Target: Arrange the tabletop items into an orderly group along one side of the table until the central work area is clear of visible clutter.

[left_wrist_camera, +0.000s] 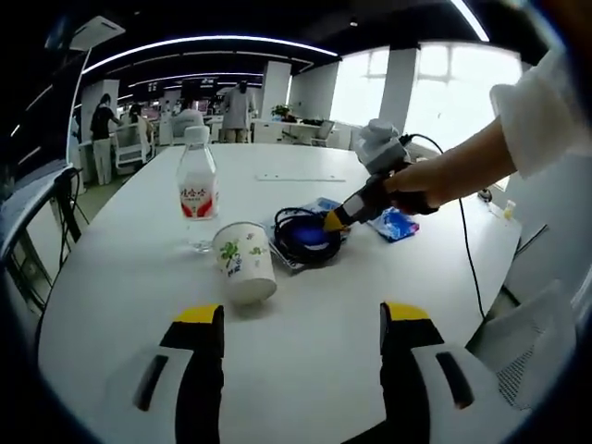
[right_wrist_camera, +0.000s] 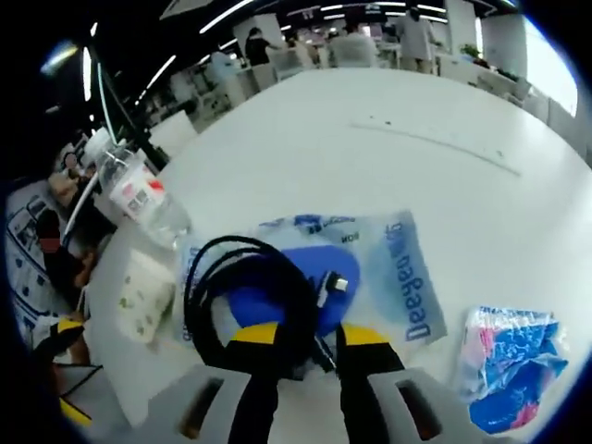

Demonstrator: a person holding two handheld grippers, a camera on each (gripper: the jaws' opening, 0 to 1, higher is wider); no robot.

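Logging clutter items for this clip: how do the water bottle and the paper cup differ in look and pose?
The water bottle is clear plastic with a white cap and red-and-white label; the paper cup is opaque white with a green plant print. The bottle is taller and slimmer, the cup shorter and wider. The bottle stands straight; the cup appears to sit rim-down, leaning slightly. Both rest close together on the white table.

I see a clear water bottle (left_wrist_camera: 196, 190) with a red-and-white label standing upright toward the table's (left_wrist_camera: 305, 370) middle. A paper cup (left_wrist_camera: 245, 262) with a plant print stands just beside it. Near them a black coiled cable (right_wrist_camera: 250, 287) lies on a clear bag holding a blue object (right_wrist_camera: 388, 264). A small blue packet (right_wrist_camera: 513, 365) lies apart, nearer the table's edge.
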